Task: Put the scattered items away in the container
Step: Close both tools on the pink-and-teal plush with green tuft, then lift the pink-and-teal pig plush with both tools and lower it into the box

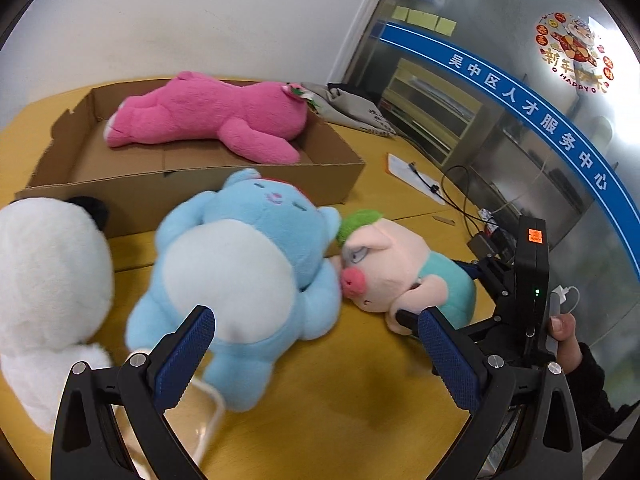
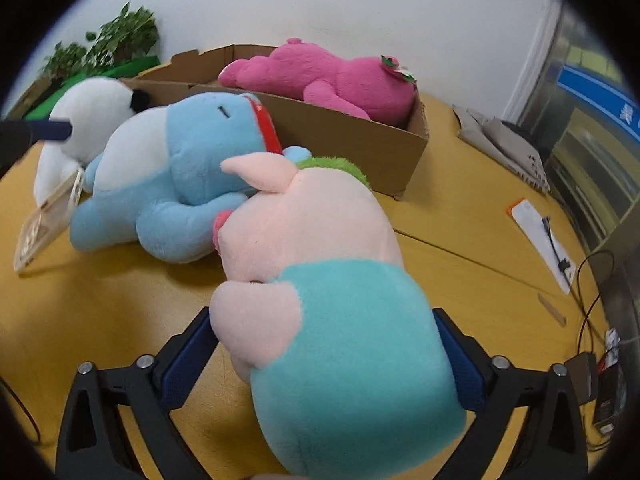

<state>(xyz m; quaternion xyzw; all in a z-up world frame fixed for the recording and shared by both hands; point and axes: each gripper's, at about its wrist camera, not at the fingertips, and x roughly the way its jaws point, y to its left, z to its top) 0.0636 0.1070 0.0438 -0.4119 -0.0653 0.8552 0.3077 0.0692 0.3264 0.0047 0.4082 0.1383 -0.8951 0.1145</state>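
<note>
Four plush toys counted, one cardboard box. Pink bear (image 1: 208, 116) lying inside the cardboard box (image 1: 192, 188), upper centre of the left wrist view. Outside the box on the yellow surface (image 1: 360, 392), in a row: white plush (image 1: 48, 280) at far left, blue plush (image 1: 240, 272) in the middle on its back, pig plush (image 1: 400, 268) at right, its snout touching the blue plush. A clear tag (image 2: 48, 220) seen at the left of the right wrist view, beside the blue and white plush.

Left tool (image 1: 316, 344) at lower centre of its view, jaws wide apart, nothing gripped; left pad in front of the blue plush's leg, whether touching cannot be told; right pad just beside the pig's foot.

Right tool (image 2: 328, 352) at lower centre of its view, jaws spread nearly to their widest, straddling the pig's teal body (image 2: 352, 352); blue pads close against both flanks, firm pressing not clear. Same tool visible at the right edge of the left wrist view, held by a hand (image 1: 564, 330) in a dark sleeve.

Elsewhere on the surface: grey cloth bag (image 1: 352, 108) behind the box, white card (image 2: 540, 240), cables (image 2: 592, 300) at right. Green plants (image 2: 116, 40) at upper left of the right wrist view.
</note>
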